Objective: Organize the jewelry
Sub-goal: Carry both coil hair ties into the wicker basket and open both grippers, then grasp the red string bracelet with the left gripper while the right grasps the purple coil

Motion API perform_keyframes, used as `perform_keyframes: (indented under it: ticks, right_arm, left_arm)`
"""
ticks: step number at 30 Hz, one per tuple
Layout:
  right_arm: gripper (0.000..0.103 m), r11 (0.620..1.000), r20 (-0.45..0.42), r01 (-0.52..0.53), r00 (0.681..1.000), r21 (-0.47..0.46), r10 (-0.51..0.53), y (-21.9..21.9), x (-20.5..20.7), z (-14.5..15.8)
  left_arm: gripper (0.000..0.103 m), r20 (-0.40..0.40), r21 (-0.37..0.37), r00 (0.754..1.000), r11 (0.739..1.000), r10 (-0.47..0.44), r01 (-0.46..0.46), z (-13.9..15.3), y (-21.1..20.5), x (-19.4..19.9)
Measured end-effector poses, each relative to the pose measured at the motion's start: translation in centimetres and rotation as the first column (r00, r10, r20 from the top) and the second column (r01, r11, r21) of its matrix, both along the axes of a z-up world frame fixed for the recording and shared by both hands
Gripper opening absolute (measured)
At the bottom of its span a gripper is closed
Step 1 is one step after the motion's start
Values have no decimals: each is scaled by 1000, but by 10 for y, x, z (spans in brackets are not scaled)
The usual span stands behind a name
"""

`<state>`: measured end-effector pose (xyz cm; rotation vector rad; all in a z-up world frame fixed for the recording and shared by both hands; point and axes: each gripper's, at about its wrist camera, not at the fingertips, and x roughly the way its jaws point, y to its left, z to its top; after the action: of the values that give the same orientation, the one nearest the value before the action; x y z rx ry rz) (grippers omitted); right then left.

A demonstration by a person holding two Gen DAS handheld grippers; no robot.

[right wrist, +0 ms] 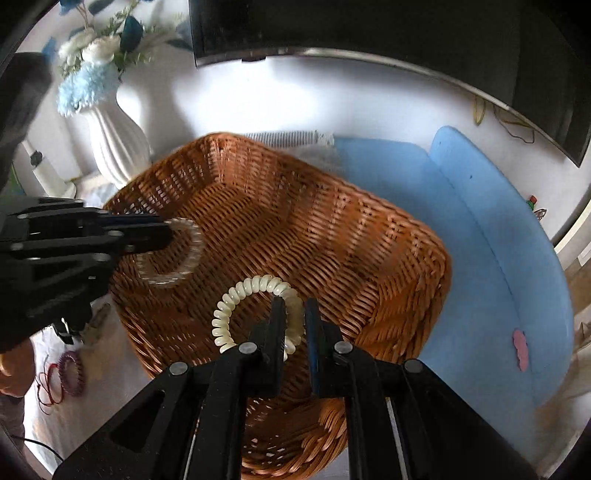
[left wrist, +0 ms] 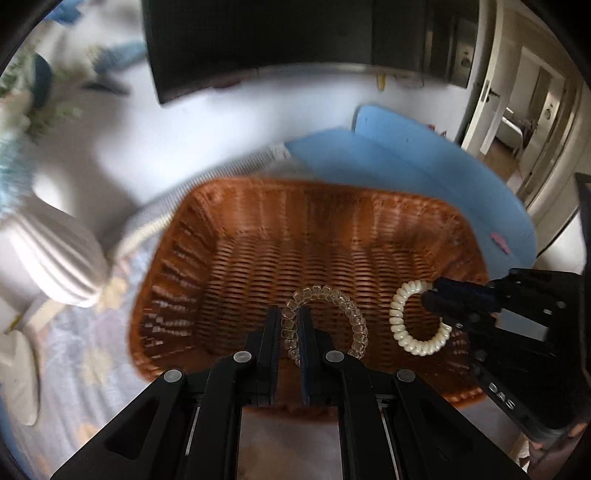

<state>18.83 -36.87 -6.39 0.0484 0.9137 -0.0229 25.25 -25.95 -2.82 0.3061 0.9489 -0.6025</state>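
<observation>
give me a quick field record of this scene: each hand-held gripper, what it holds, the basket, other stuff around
left hand-held gripper: shut on clear spiral bracelet, held over the basket
right hand-held gripper: shut on cream spiral bracelet, held over the basket
wicker basket: brown, nothing seen lying inside
blue mat: beside and behind the basket
white ribbed vase: holds blue and white flowers, left of the basket
purple spiral bracelet: on the table, outside the basket, next to thin red loops
dark screen: at the back
</observation>
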Motion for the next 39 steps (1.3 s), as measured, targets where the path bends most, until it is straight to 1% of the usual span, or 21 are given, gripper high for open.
perform_keyframes:
  ticks: [4,7,9,11,12,14,15,16,17,18,22,25,26,28,30,31,33,36,39]
  right_arm:
    - [13,1000,-24,-11,1000,-18,10,4,2,-6]
    - [13,1000,-25,0,1000,21,1,0,0,-6]
    - [15,999,-6,27,1000,22,-26,-3,-5,-1]
    - [21,999,16,46,999,23,-46,-5,-12,6]
    - [22,998,24,53,998,33,-54,-5,-16,10]
    - [23,997,53,51,997,54,-54,-3,-27,23]
    - [23,997,68,46,996,55,-50,1,-34,29]
    - [23,998,84,39,995,55,-44,5,-40,36]
    - [24,998,99,31,994,54,-36,11,-47,42]
    - [25,998,115,18,993,56,-25,17,-53,48]
    - [32,996,162,-35,987,79,22,43,-75,68]
    - [35,991,179,-73,982,111,52,61,-87,73]
    - [36,990,182,-79,982,119,57,66,-91,72]
    - [37,985,181,-95,981,145,68,78,-96,67]
    - [39,976,174,-110,982,190,77,88,-99,58]
    - [42,968,168,-120,982,223,83,94,-100,49]
    - [44,955,157,-132,983,265,92,106,-99,33]
    - [44,938,129,-158,984,309,123,126,-91,7]
    - [44,939,88,-166,985,301,146,146,-82,-11]
  left_arm:
    - [9,-26,22,1000,1000,-3,4,-16,-11,5]
    - [10,-28,40,1000,999,-8,9,-22,-15,3]
    - [15,-30,23,1000,1000,-6,7,-18,-10,1]
    - [19,-22,-16,1000,1000,2,-3,-7,5,-4]
    - [20,-10,-38,1000,999,10,-10,0,14,-8]
    - [33,10,-76,1000,997,24,-23,15,31,-19]
    - [37,27,-109,999,994,34,-31,26,45,-29]
    - [42,41,-133,998,990,42,-36,35,56,-36]
    - [46,52,-152,997,988,48,-39,42,65,-43]
    - [47,73,-177,996,983,60,-46,53,80,-56]
    - [49,133,-229,985,970,110,-77,83,127,-95]
    - [56,155,-256,976,960,153,-110,94,165,-119]
    - [56,157,-265,974,957,164,-118,95,175,-127]
    - [57,149,-289,971,947,188,-139,88,199,-145]
    - [57,122,-297,968,939,219,-174,75,219,-156]
    - [57,97,-305,967,932,237,-198,63,228,-160]
    - [57,41,-307,964,921,263,-239,36,240,-162]
    - [56,-3,-275,953,917,301,-291,0,248,-167]
    - [56,-42,-245,953,921,301,-302,-28,246,-164]
